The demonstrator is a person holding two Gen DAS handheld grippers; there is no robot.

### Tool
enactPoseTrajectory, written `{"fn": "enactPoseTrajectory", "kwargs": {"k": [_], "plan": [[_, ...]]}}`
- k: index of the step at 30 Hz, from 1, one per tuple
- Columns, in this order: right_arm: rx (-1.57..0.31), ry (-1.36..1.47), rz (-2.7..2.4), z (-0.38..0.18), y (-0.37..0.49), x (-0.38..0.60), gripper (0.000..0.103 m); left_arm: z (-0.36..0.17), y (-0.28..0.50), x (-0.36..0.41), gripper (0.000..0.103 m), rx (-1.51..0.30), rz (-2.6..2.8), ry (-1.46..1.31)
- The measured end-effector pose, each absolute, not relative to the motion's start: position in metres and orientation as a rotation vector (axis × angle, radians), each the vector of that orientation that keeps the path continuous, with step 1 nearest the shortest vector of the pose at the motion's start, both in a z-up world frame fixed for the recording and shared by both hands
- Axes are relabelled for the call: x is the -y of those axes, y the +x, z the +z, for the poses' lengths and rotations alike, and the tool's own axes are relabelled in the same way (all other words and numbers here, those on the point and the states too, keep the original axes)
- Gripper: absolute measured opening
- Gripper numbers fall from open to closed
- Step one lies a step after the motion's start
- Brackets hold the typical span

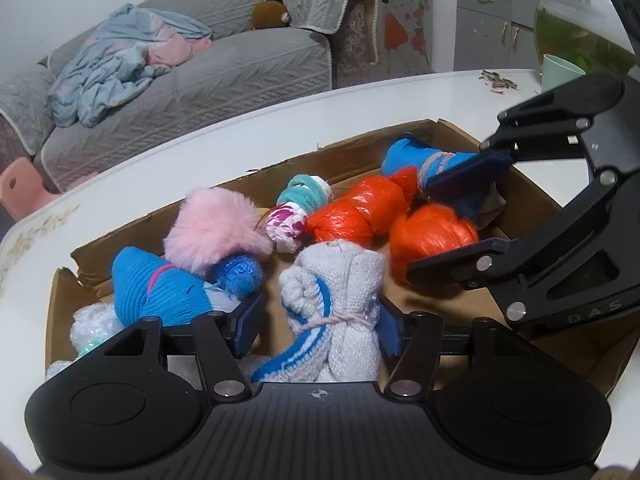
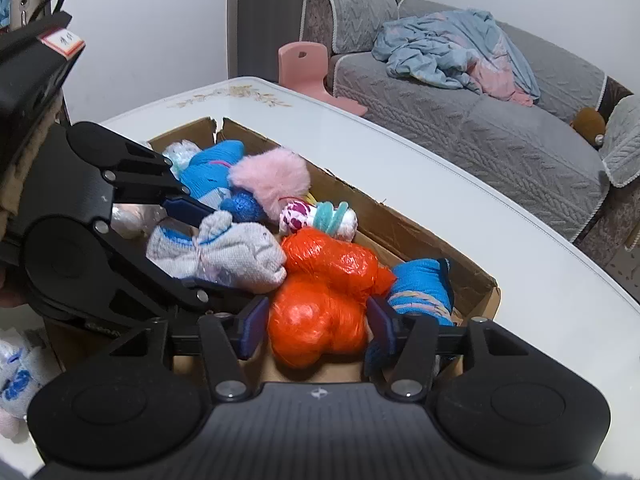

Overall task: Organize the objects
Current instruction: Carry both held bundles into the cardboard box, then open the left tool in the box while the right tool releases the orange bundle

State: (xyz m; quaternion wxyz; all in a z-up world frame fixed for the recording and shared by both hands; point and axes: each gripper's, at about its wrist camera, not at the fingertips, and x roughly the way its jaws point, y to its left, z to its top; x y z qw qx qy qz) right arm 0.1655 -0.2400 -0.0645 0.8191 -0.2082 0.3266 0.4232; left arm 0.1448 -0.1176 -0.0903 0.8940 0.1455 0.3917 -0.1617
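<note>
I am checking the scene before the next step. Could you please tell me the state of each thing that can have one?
left gripper: open, astride the white sock bundle
right gripper: open, astride the orange bag bundle
cardboard box: open, filled with bundles
white sock bundle: tied with pink string
blanket: crumpled on the sofa

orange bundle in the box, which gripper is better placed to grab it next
Right. The right gripper is open astride the orange bundle; the left gripper straddles the grey sock bundle.

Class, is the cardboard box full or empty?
Nearly full: the cardboard box holds many bundles, including a grey sock bundle and an orange bag bundle.
</note>
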Motion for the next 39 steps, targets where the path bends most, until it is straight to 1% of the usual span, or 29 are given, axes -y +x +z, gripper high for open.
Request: {"fn": "enactPoseTrajectory", "kwargs": {"k": [4, 7, 10, 13, 17, 18, 21, 24, 26, 27, 30, 33, 39], "plan": [[-0.686, -0.447, 0.893, -0.060, 0.164, 0.240, 0.057, -0.089, 0.142, 0.119, 0.069, -0.806, -0.331, 0.304], [-0.682, -0.450, 0.887, -0.056, 0.164, 0.241, 0.058, -0.086, 0.141, 0.121, 0.070, -0.803, -0.327, 0.307], [-0.679, -0.442, 0.880, -0.053, 0.163, 0.243, 0.060, -0.081, 0.138, 0.122, 0.076, -0.786, -0.316, 0.315], [-0.670, -0.435, 0.868, -0.051, 0.161, 0.245, 0.062, -0.076, 0.136, 0.120, 0.077, -0.779, -0.312, 0.298], [-0.665, -0.414, 0.858, -0.047, 0.158, 0.248, 0.063, -0.067, 0.131, 0.118, 0.083, -0.759, -0.295, 0.292], [-0.662, -0.411, 0.852, -0.045, 0.157, 0.249, 0.064, -0.064, 0.129, 0.116, 0.083, -0.758, -0.292, 0.286], [-0.660, -0.396, 0.833, -0.041, 0.152, 0.250, 0.073, -0.057, 0.122, 0.111, 0.087, -0.755, -0.274, 0.264], [-0.661, -0.387, 0.798, -0.036, 0.144, 0.249, 0.075, -0.051, 0.115, 0.103, 0.087, -0.760, -0.239, 0.231], [-0.668, -0.372, 0.757, -0.034, 0.139, 0.249, 0.078, -0.048, 0.110, 0.096, 0.088, -0.768, -0.209, 0.198], [-0.671, -0.366, 0.733, -0.033, 0.136, 0.248, 0.082, -0.046, 0.107, 0.092, 0.088, -0.769, -0.191, 0.179], [-0.675, -0.336, 0.681, -0.030, 0.125, 0.249, 0.084, -0.040, 0.094, 0.075, 0.090, -0.761, -0.145, 0.117], [-0.668, -0.309, 0.666, -0.030, 0.113, 0.250, 0.092, -0.034, 0.081, 0.058, 0.091, -0.750, -0.107, 0.063], [-0.673, -0.248, 0.632, -0.030, 0.096, 0.254, 0.092, -0.026, 0.051, 0.031, 0.093, -0.724, -0.057, -0.006]]}}
